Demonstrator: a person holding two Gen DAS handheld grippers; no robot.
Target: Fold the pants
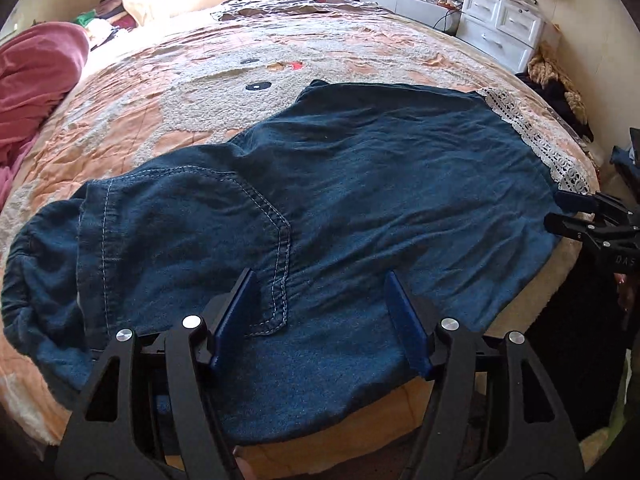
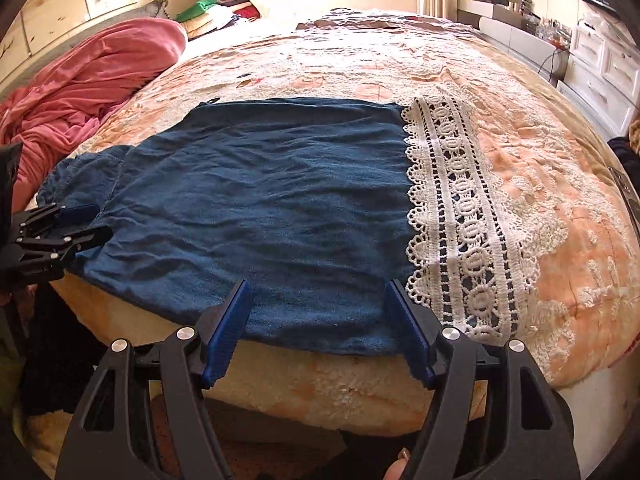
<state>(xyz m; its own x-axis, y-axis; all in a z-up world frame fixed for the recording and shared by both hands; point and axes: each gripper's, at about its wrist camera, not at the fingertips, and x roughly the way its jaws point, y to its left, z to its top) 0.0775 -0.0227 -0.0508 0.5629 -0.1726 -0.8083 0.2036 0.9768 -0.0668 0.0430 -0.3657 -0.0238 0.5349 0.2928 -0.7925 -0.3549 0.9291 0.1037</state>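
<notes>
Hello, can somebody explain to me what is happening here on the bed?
A person is folding dark blue pants with a lace hem, spread flat on a bed. Each hand holds a tool. The left tool is above the waist end, near the pocket seam; the right tool is at the near edge beside the lace. Both tools are open and grip nothing.

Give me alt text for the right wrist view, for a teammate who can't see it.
Dark blue pants with a white lace hem lie flat on a peach bedspread. The open right gripper hovers at their near edge, holding nothing. The left gripper is at the waist end; a pink blanket is beyond.
</notes>
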